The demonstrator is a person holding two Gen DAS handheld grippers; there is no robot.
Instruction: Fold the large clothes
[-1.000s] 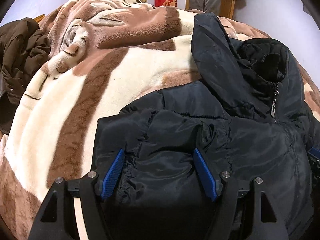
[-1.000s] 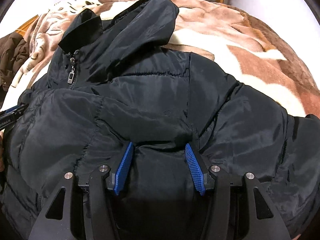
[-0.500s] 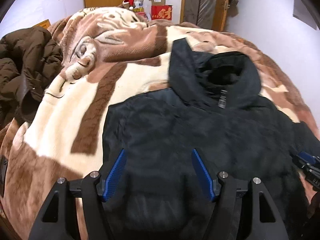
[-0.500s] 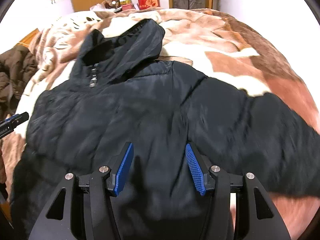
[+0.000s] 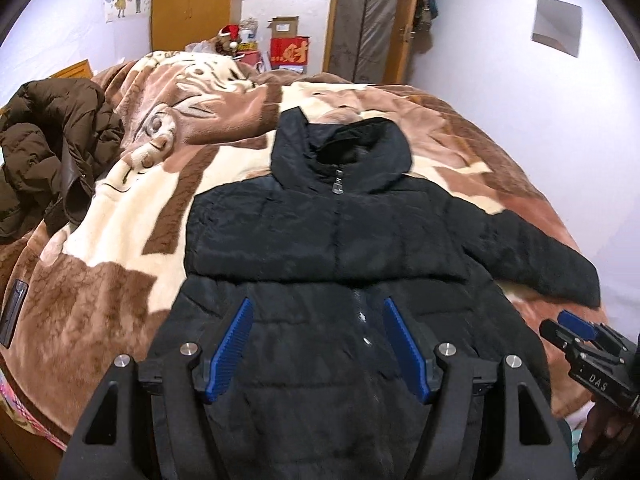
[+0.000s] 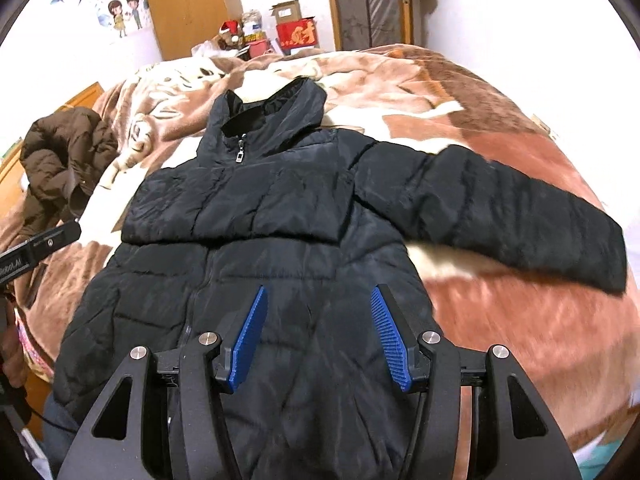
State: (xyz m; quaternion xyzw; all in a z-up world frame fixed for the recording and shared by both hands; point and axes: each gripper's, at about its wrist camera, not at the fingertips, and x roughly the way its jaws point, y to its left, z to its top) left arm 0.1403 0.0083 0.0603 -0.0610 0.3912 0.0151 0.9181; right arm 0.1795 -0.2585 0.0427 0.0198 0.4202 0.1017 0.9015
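Jacket point(image 5: 332, 240) lies flat on my blanket point(image 5: 120, 280); left gripper point(image 5: 318, 344) and right gripper point(image 6: 318, 336) hover wide, empty.

From my remote seat I see a brown and cream plush blanket point(image 5: 120, 216) spread over the bed, with a brown puffer coat point(image 5: 48, 152) heaped at its left edge. Behind the bed I make out a red box point(image 6: 298, 32) under an open cardboard box point(image 5: 284, 28), a wooden wardrobe point(image 5: 190, 4) and a cartoon couple poster point(image 6: 122, 10) on the wall. A Santa hat point(image 5: 230, 31) sits among the clutter there.
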